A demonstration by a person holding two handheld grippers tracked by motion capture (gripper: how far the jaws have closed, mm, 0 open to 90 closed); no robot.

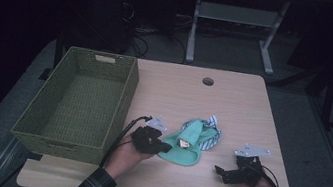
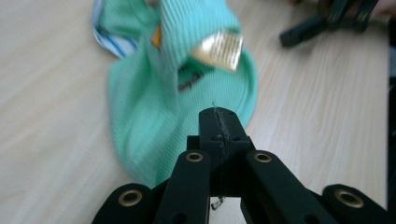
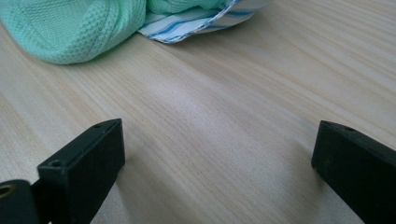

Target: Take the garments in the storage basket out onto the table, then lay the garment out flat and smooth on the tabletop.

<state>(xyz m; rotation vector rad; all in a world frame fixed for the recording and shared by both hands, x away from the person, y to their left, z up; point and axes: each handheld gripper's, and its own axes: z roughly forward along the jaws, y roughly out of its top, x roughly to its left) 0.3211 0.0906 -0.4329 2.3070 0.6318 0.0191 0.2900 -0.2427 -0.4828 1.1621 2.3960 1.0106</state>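
Black L gripper (image 2: 219, 122) jaws pinching waffle-knit mint cloth (image 2: 154, 112) (gold tag); R gripper (image 3: 217, 154) jaws wide.

The green cloth (image 2: 154, 112) is smeared with blur in the left gripper view, its gold tag (image 2: 219, 49) unreadable. The striped cloth (image 3: 201, 21) runs off the right gripper view's top edge.

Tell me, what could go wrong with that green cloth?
The left gripper is shut on only the edge of the mint-green cloth, so it might slip out. The striped cloth lies tangled with it and could get dragged along. The basket wall is tall; the hanging cloth might catch it.
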